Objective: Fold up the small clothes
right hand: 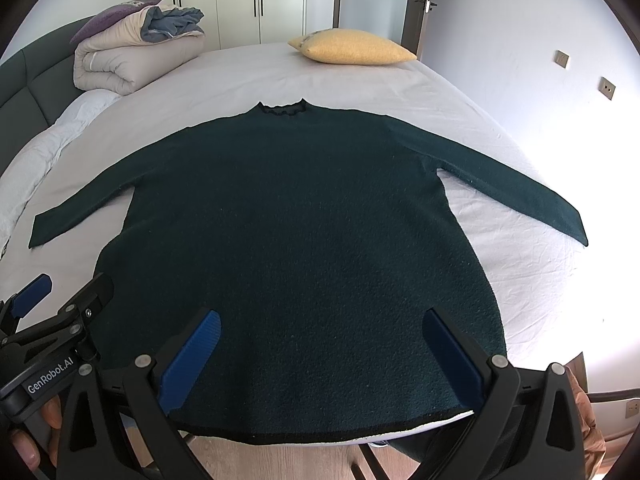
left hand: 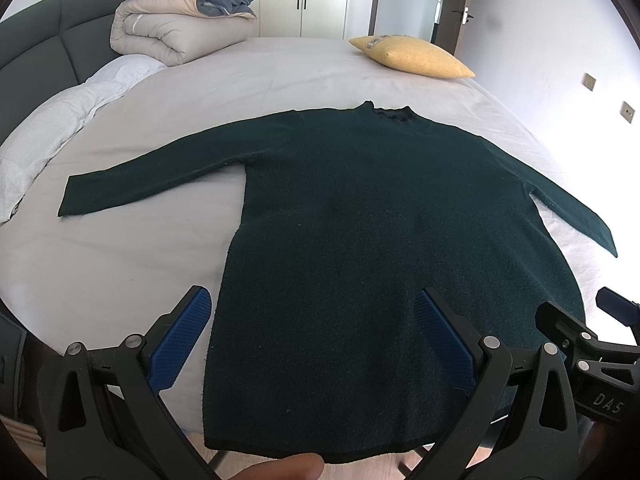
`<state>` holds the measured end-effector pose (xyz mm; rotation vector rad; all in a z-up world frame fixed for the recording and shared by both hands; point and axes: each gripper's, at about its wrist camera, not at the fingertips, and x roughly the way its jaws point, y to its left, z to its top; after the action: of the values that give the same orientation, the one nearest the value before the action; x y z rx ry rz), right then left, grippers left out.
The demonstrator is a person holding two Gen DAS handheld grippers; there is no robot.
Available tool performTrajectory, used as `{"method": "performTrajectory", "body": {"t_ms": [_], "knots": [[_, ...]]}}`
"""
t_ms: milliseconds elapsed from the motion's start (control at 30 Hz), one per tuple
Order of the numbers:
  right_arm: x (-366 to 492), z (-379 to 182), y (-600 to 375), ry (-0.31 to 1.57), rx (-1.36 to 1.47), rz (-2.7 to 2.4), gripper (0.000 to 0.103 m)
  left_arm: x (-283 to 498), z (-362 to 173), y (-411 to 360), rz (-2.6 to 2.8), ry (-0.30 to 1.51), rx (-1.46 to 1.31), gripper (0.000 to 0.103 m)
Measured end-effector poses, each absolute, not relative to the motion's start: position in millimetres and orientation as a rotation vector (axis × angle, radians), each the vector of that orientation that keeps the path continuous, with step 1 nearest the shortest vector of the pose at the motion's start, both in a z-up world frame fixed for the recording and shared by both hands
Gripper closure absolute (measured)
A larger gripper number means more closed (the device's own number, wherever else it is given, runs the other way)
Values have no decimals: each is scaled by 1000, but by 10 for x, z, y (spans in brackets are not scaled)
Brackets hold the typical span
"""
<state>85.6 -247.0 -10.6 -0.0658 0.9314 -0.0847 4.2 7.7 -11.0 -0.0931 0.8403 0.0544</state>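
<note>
A dark green long-sleeved sweater [left hand: 360, 220] lies flat on the bed, collar far, hem at the near edge, both sleeves spread out; it also shows in the right wrist view [right hand: 296, 240]. My left gripper [left hand: 314, 332] is open and empty above the hem's left part, its left finger over the sheet. My right gripper [right hand: 320, 352] is open and empty above the hem's right part. Each gripper shows in the other's view, the right gripper [left hand: 600, 320] at the right edge and the left gripper [right hand: 60, 300] at the left edge.
The bed [left hand: 280, 80] has a pale sheet. A folded duvet stack [left hand: 176, 28] sits far left by the dark headboard [left hand: 36, 40]. A yellow pillow [left hand: 412, 58] lies far right. White bedding [left hand: 60, 120] is bunched at the left. Wardrobe and door stand behind.
</note>
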Motion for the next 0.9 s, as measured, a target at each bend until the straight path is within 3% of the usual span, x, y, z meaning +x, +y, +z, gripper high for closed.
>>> {"method": "performTrajectory", "body": {"t_ms": [267,533,667,900], "knots": [[852,-126,-2532,945,-53,-86,0,64,-157,26,24,813,-79,0],[931,-146,-2831,950,16,-89,0,431,-313,62,-106,935,-179,0],[1020,-133,-3364,936,122,-126,0,691,-419,133,-182,990,-307,0],[1061,-144,-4904,836,473,-262,0,1025,-417,22,-195,970,-245,0]]}}
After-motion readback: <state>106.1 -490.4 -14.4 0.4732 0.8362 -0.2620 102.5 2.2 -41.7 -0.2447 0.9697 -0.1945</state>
